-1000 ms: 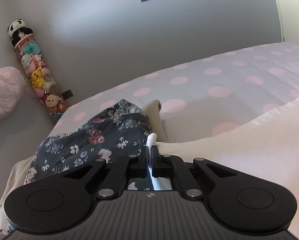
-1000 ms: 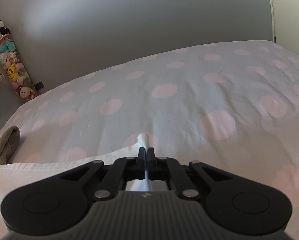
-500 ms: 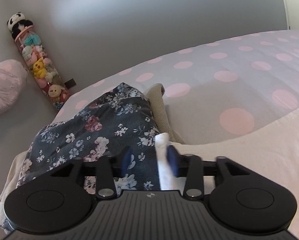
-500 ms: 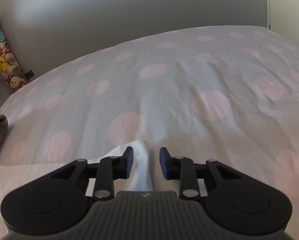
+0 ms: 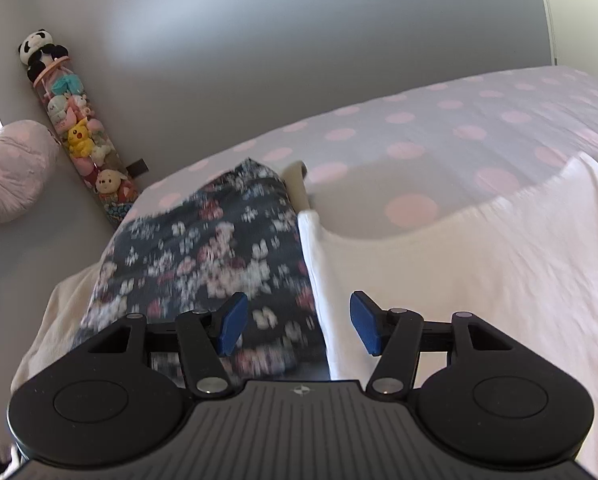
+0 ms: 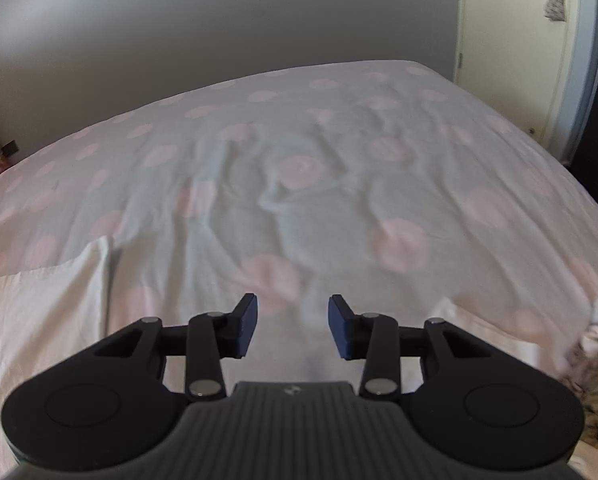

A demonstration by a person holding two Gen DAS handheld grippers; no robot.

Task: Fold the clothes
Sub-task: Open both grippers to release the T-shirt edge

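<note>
A white garment (image 5: 479,264) lies flat on the bed, its left strap corner (image 5: 309,220) resting against a dark floral garment (image 5: 203,256). My left gripper (image 5: 297,326) hangs above that edge with its jaws opening; the white cloth lies below them, untouched by the blue pads. In the right wrist view the same white garment (image 6: 47,304) covers the lower left, with one corner raised. My right gripper (image 6: 292,326) hovers over the bedsheet with its jaws opening and nothing between them.
The bed (image 6: 339,184) has a pale sheet with pink dots, wrinkled in the middle. A beige cloth (image 5: 297,186) lies behind the floral garment. A tube of plush toys (image 5: 79,136) leans on the wall, beside a pink pillow (image 5: 11,168). Striped clothing (image 6: 595,384) lies at the lower right.
Both grippers were shut on corners of the white garment, then let go and opened. Both have pulled back; the right one swung right, away from the garment's edge.
</note>
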